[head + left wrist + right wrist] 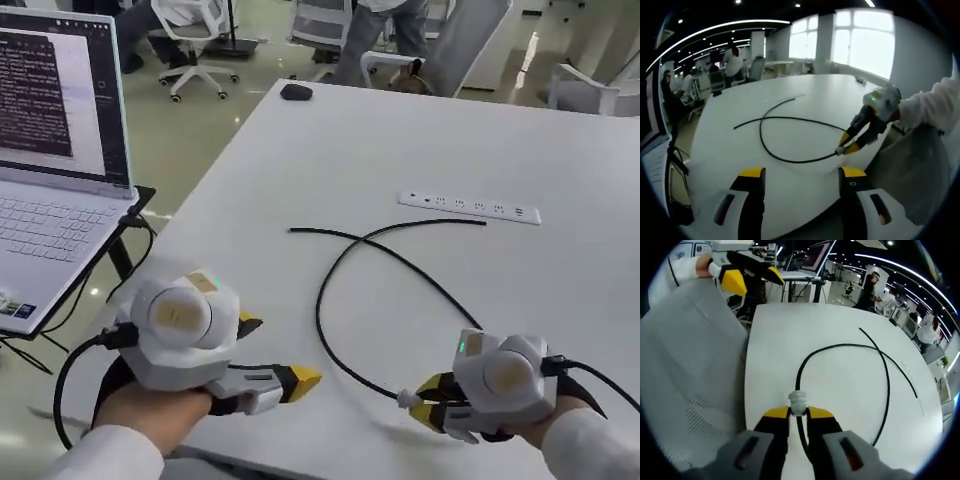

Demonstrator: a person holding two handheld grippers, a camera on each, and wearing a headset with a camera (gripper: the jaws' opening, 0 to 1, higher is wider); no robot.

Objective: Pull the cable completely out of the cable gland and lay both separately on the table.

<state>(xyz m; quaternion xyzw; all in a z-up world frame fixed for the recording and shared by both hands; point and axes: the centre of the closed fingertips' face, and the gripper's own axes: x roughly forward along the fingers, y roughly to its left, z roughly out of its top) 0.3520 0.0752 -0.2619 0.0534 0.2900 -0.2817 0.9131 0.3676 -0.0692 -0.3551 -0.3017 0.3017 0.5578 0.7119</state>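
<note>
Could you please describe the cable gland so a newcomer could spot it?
On the large white table, follow the long black looped cable to its near end at the right claw. The small white ribbed plastic cable gland sits there, the only white piece on the cable.

White worktop [420,140] in an open-plan office, open laptop [50,200] on a stand [121,258] at its left edge, power strip [470,208] and dark mouse [296,92] farther back, white swivel chairs [195,45] on glossy pale floor [190,140], bright windows [865,42], curved ceiling light strips [725,27].

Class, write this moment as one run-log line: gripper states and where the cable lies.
left gripper: open, empty | right gripper: shut on cable gland | cable: threaded through gland, looped on table
</note>
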